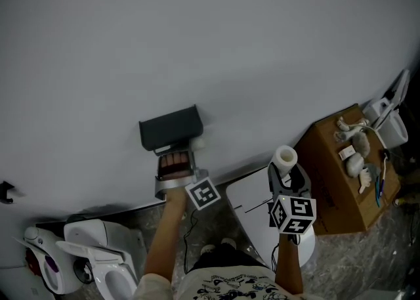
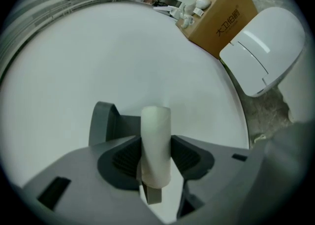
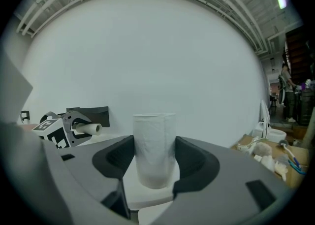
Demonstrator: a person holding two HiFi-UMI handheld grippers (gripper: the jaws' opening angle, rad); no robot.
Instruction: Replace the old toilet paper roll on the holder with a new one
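Left gripper (image 1: pixel 175 159): jaws pinching the old roll (image 2: pixel 156 145), a bare pale tube with no paper on it that I can see.
Right gripper (image 1: pixel 287 171): jaws pressed on the new roll (image 3: pixel 154 145), which stands upright between the pads and shows full white paper.
Holder (image 1: pixel 169 128): dark, fixed to the wall (image 1: pixel 210 42). My left gripper sits just under it with the old roll right at it.
Done: I judge the swap about half way. The spare is picked up and waiting, and the empty tube is gripped.
Unclear: a grey stub shows at the tube's near end in the left gripper view. I can't tell whether that is the holder's bar inside the tube or whether the tube is already free.
Left to do: get the old roll clear of the holder, put it aside, then fit the new roll on.
Room, left side: bare wall all round the holder, so nothing crowds that spot.
Room, right side: the new roll is well apart from the holder, with open wall between them.
Edges to mind: the white lid (image 1: pixel 252 203) leaning below my right gripper and the cardboard box (image 1: pixel 328 180) further right, its top cluttered with small things.
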